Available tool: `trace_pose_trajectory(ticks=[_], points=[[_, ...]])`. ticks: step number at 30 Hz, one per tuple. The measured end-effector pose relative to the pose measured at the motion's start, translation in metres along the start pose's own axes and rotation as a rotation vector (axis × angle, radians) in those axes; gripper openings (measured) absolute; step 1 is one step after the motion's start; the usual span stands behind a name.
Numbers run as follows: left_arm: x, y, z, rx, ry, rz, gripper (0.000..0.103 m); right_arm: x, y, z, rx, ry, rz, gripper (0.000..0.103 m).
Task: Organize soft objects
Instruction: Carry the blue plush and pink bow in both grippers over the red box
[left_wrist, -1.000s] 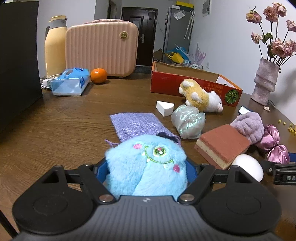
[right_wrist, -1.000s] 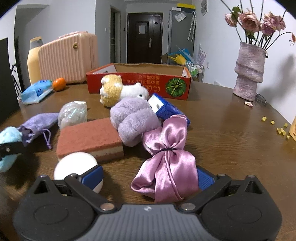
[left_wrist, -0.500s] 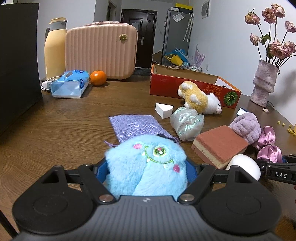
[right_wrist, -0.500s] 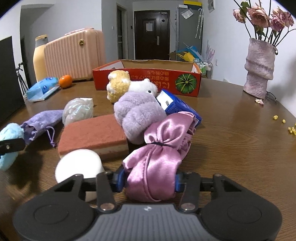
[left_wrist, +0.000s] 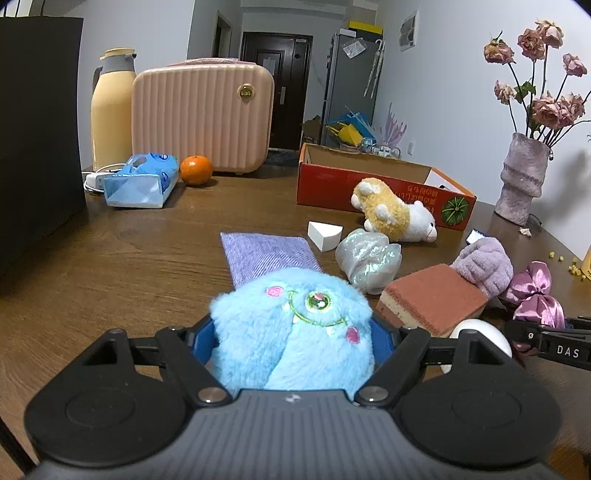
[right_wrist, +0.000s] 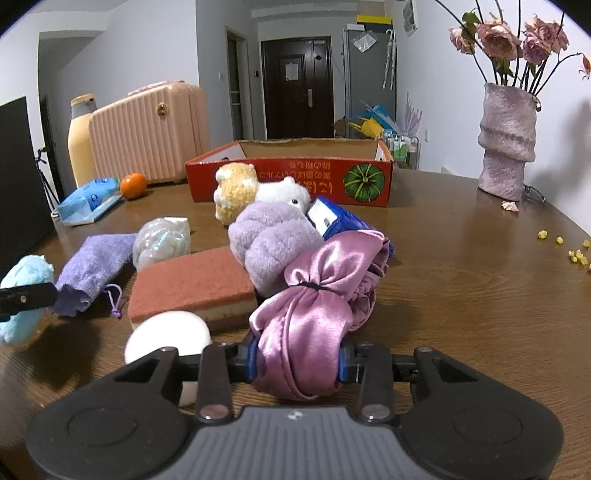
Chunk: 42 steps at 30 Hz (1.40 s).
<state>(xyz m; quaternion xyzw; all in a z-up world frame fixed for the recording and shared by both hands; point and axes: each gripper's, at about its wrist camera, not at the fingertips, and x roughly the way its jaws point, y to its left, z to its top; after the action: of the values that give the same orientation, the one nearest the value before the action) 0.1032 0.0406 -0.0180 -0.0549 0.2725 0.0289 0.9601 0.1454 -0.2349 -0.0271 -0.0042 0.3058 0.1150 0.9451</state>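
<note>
My left gripper (left_wrist: 293, 343) is shut on a fluffy blue monster plush (left_wrist: 295, 306), low over the wooden table. In the right wrist view my right gripper (right_wrist: 298, 363) has its jaws closing, and the blue pads press both sides of a pink satin bow (right_wrist: 317, 288). Between the two lie a red-brown sponge (right_wrist: 192, 280), a white ball (right_wrist: 170, 336), a lilac fluffy scrunchie (right_wrist: 273, 240), a purple pouch (left_wrist: 266, 254), a shimmery bundle (left_wrist: 369, 258) and an alpaca plush (left_wrist: 391, 214). The red cardboard box (right_wrist: 295, 177) stands open behind them.
A blue packet (right_wrist: 332, 218) leans behind the scrunchie and a white wedge (left_wrist: 325, 234) lies by the pouch. At the back left are a pink case (left_wrist: 203, 118), a thermos (left_wrist: 110, 110), a tissue pack (left_wrist: 140, 181) and an orange (left_wrist: 195, 170). A vase (right_wrist: 506, 147) stands right.
The right gripper's jaws went from wide apart to pressed on the pink satin bow, which bunched up between the pads. The left gripper kept still with the blue plush.
</note>
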Motion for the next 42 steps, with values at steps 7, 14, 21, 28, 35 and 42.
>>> trace_pose_trajectory(ticks=[7, 14, 21, 28, 35, 42], points=[[-0.009, -0.003, 0.002, 0.01, -0.031, -0.004, 0.08, -0.012, -0.001, 0.001, -0.004, -0.039, 0.0, 0.036], [-0.017, -0.009, 0.01, 0.024, -0.058, -0.012, 0.08, -0.025, -0.004, 0.006, -0.012, -0.086, -0.003, 0.036], [-0.019, -0.019, 0.026, 0.044, -0.091, -0.025, 0.08, -0.036, -0.004, 0.019, -0.038, -0.138, -0.005, 0.036], [-0.018, -0.032, 0.048, 0.059, -0.132, -0.036, 0.08, -0.036, -0.003, 0.033, -0.063, -0.181, 0.002, 0.036], [-0.008, -0.04, 0.072, 0.041, -0.145, -0.04, 0.08, -0.032, 0.0, 0.055, -0.095, -0.221, 0.015, 0.036], [0.005, -0.046, 0.093, 0.028, -0.141, -0.038, 0.08, -0.02, -0.001, 0.078, -0.108, -0.234, 0.017, 0.036]])
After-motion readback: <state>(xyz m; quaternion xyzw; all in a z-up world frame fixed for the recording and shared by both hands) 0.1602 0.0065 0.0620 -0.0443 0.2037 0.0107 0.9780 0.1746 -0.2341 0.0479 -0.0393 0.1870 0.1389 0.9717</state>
